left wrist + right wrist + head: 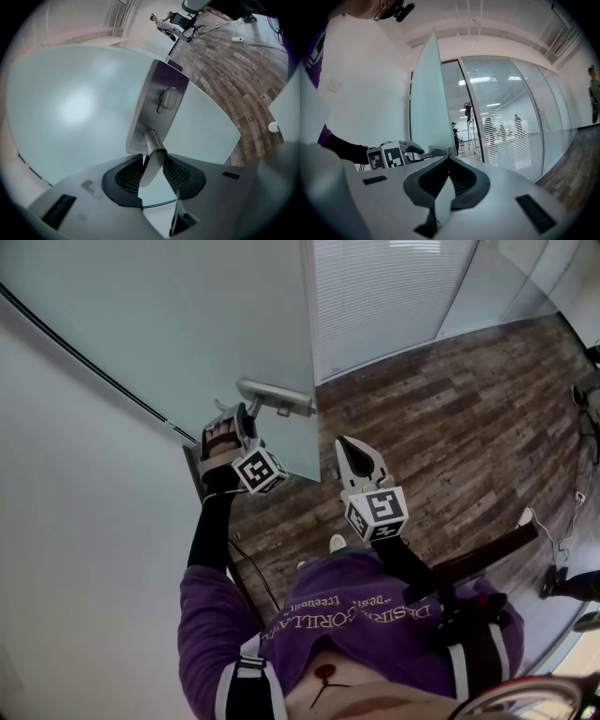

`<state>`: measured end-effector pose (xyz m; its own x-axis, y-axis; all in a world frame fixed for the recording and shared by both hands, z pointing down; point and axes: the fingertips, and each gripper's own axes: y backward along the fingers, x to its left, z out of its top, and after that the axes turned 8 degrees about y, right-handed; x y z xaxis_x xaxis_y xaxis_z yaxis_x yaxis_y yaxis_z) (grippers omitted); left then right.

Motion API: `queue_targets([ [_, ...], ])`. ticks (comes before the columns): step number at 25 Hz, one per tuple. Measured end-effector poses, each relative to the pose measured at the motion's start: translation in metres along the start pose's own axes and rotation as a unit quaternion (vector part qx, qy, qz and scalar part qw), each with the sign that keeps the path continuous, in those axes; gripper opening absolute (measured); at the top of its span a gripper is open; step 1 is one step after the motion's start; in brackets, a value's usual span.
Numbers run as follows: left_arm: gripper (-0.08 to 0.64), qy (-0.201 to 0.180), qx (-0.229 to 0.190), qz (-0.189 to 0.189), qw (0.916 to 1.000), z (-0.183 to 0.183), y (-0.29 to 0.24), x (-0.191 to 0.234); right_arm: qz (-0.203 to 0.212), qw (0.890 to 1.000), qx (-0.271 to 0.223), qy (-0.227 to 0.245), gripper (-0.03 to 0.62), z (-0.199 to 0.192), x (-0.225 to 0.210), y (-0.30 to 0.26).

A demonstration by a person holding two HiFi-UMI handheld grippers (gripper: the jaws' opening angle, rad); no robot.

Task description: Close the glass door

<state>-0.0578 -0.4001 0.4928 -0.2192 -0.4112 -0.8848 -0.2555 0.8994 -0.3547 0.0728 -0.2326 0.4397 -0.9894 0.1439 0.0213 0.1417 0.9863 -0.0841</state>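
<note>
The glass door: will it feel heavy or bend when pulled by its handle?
Probably heavy: the glass door is a large frosted pane. It should swing rigidly, not bend. The metal handle looks smooth, so the left gripper could slip.

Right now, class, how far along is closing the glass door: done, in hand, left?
Done: the left tongs are clamped on the lever handle. In hand: the glass door stands open, its edge well clear of the frame. Left: bringing it shut against that frame. The right tongs are shut, holding nothing.
</note>
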Motion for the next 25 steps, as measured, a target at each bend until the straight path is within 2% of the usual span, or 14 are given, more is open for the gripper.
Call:
queue_targets([
  [6, 0.129, 0.009, -0.015, 0.017, 0.9997, 0.012, -0.021, 0.006, -0.009, 1.0, 0.005, -0.003, -0.003, -0.006, -0.014, -0.002],
  [11, 0.129, 0.01, -0.021, 0.011, 0.9997, 0.027, -0.037, 0.009, -0.012, 1.0, 0.006, -0.004, -0.003, -0.006, -0.018, -0.008],
  [21, 0.129, 0.0, -0.037, -0.025, 0.999, 0.053, -0.079, 0.013, -0.044, 0.999, 0.004, -0.006, -0.003, 0.006, -0.038, -0.043],
  [25, 0.129, -0.002, -0.058, -0.032, 0.9978, 0.063, -0.094, 0.017, -0.054, 0.999, 0.005, -0.008, -0.003, 0.008, -0.04, -0.059],
])
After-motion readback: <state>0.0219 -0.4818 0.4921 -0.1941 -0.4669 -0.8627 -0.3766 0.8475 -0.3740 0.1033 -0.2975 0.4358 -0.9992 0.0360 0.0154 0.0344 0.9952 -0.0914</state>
